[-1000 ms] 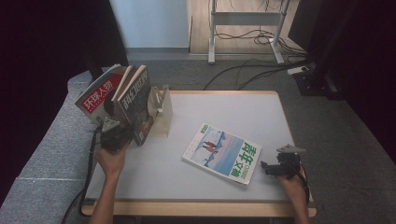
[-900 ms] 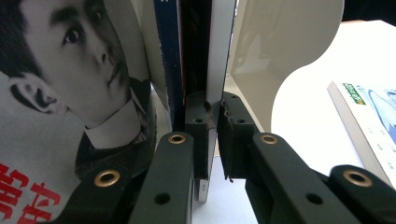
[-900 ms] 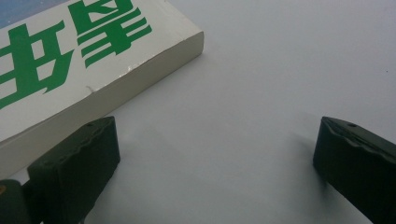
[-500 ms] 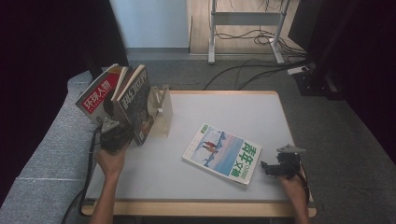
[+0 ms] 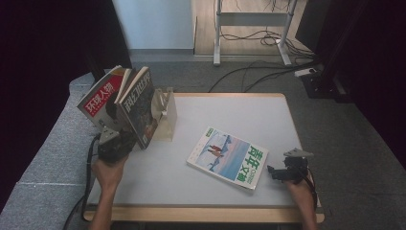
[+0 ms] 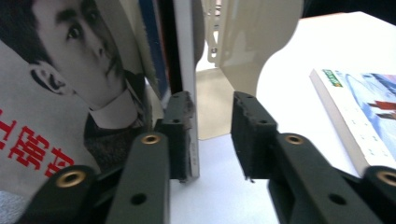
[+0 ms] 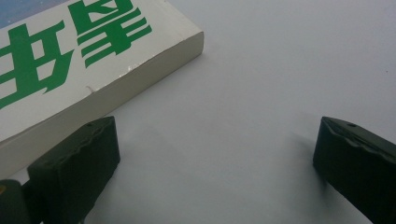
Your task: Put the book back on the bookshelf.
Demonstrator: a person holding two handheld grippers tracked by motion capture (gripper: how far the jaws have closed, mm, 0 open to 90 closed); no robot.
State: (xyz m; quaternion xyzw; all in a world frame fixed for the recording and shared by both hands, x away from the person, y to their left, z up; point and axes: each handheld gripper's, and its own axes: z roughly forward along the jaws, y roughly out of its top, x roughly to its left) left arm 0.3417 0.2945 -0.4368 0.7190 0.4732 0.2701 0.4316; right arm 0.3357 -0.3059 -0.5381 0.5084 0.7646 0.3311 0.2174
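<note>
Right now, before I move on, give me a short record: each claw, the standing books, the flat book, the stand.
left claw: jaws just opened, nothing pinched; one pad beside the dark book's edge
right claw: open over bare table, beside the flat book's corner
standing books: red book and dark book, leaning left against the stand
flat book: face up, mid-table
stand: clear, upright, right of the leaning books
</note>
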